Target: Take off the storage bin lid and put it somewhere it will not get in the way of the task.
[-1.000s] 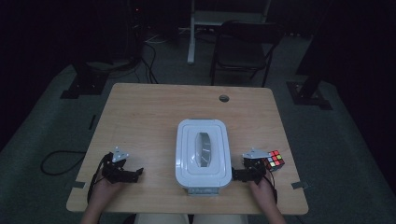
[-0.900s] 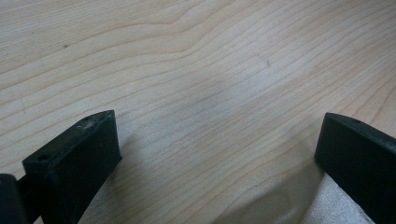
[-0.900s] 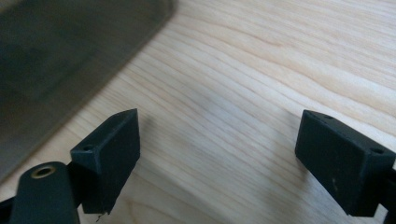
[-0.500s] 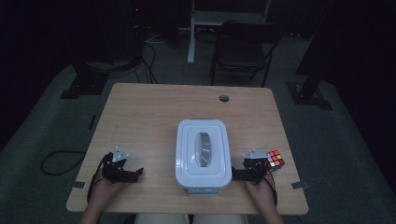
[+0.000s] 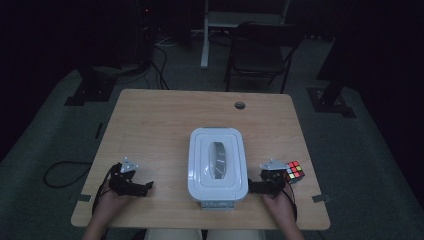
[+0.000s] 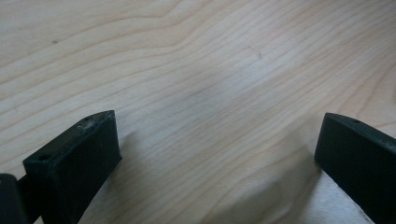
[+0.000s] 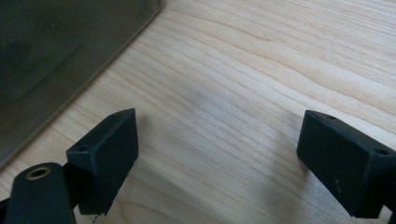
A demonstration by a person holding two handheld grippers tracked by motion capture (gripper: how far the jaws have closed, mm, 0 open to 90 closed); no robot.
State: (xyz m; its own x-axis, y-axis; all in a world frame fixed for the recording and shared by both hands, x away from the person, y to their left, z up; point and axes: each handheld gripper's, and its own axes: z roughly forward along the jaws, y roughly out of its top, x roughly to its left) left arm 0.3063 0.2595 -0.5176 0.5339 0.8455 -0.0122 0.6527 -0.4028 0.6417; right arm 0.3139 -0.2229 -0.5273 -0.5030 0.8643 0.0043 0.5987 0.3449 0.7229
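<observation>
Both hands (image 5: 112,202) low; jaws apart

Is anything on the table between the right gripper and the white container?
Nothing visible. The right gripper sits just right of the white container, jaws open, bare wooden table between them. The puzzle cube lies behind it.

A light wooden table (image 5: 165,125) carried a white lidded container (image 5: 217,165) at centre front, a colourful puzzle cube (image 5: 294,171) lying right of it.
</observation>
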